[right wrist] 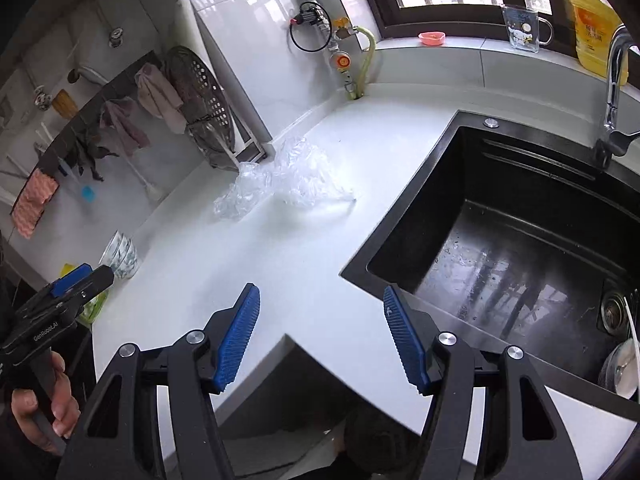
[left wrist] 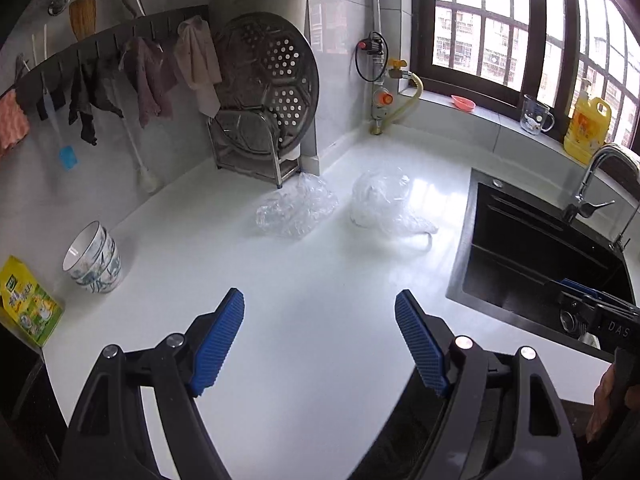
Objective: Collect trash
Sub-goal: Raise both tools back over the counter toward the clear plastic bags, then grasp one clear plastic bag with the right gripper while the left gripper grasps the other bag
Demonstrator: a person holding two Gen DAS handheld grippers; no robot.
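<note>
Two crumpled clear plastic bags lie on the white counter point(left wrist: 304, 320). In the left wrist view one bag point(left wrist: 298, 210) is in front of the dish rack and the other bag point(left wrist: 386, 204) is to its right, near the sink. In the right wrist view they show as one heap point(right wrist: 280, 180). My left gripper point(left wrist: 320, 308) is open and empty, above the counter well short of the bags. My right gripper point(right wrist: 320, 300) is open and empty above the counter's front edge, left of the sink; its tip shows at the right of the left wrist view point(left wrist: 580, 288).
A black sink point(right wrist: 520, 240) is set in the counter on the right, with a faucet point(left wrist: 592, 188). A dish rack with a steamer tray point(left wrist: 264, 108) stands at the back. Stacked bowls point(left wrist: 94, 260) and a yellow-green packet point(left wrist: 28, 300) sit at left. A yellow jug point(left wrist: 586, 128) and glass cup point(left wrist: 536, 114) stand on the sill.
</note>
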